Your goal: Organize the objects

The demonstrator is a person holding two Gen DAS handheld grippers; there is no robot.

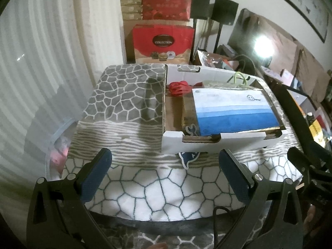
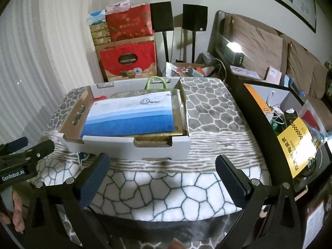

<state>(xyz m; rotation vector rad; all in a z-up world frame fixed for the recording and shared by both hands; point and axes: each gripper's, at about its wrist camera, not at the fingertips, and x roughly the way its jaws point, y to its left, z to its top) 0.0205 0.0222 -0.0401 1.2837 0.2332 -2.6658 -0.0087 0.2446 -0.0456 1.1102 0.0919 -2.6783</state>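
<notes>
Looking along the left gripper (image 1: 165, 178), saw its fingers (image 1: 96, 175) spread wide with nothing between them, poised over a bench draped in a patterned blanket (image 1: 124, 95). Found a white cardboard tray (image 1: 172, 143) on the right half of that bench. Inside it, made out a red bundle (image 1: 178, 88) at the back left, part hidden, too tangled to name. Noted a blue-and-white striped package (image 1: 234, 112) lying flat on a gold-edged item, mostly covered. Glimpsed a green handle (image 1: 240, 78) behind, its bag cut off by the package. Spotted a dark blue shape (image 1: 189, 158) poking out from under the tray's front wall, rest concealed. Further right, from the other camera, saw the right gripper (image 2: 162, 175) likewise gaping wide, fingers (image 2: 232, 178) clear of everything, short of the tray's front wall. Caught a hand (image 2: 17, 217) at the left edge, mostly cropped.
</notes>
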